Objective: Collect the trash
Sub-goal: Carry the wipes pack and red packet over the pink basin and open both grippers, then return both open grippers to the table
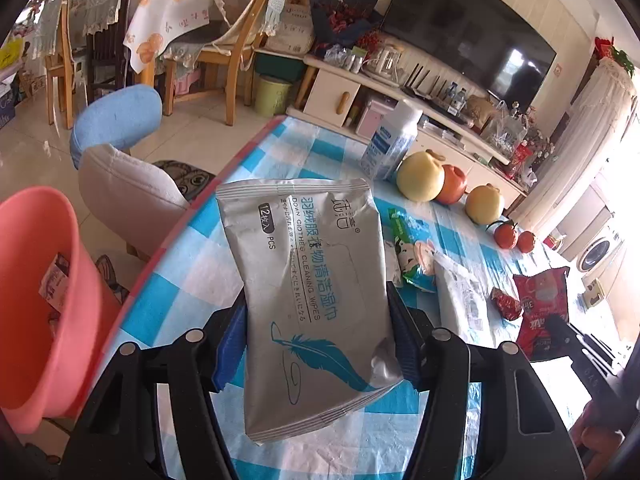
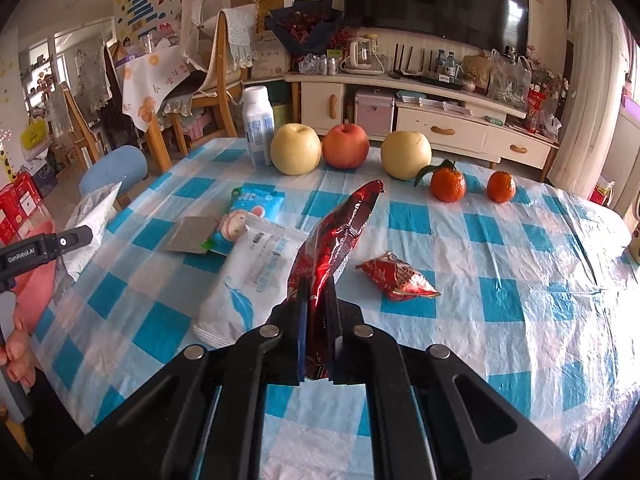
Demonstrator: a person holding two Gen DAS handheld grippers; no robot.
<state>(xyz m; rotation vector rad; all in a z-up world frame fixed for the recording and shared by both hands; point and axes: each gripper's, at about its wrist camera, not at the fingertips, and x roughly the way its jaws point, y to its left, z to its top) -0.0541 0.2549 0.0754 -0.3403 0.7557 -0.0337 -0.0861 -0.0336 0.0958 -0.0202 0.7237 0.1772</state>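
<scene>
Silver wipes pack (image 1: 312, 292) in left tongs (image 1: 320, 344) overhangs table edge (image 1: 180, 228).

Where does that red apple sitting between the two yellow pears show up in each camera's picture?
Left wrist view: red apple, upper right of centre, half hidden behind the nearer yellow pear.
Right wrist view: red apple, just above centre, at the table's far edge.
Shared landmark: the white bottle beside the pears.

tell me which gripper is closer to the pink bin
Left. The left gripper, holding the wipes pack, is right beside the pink bin; the right gripper is farther over the table.
</scene>
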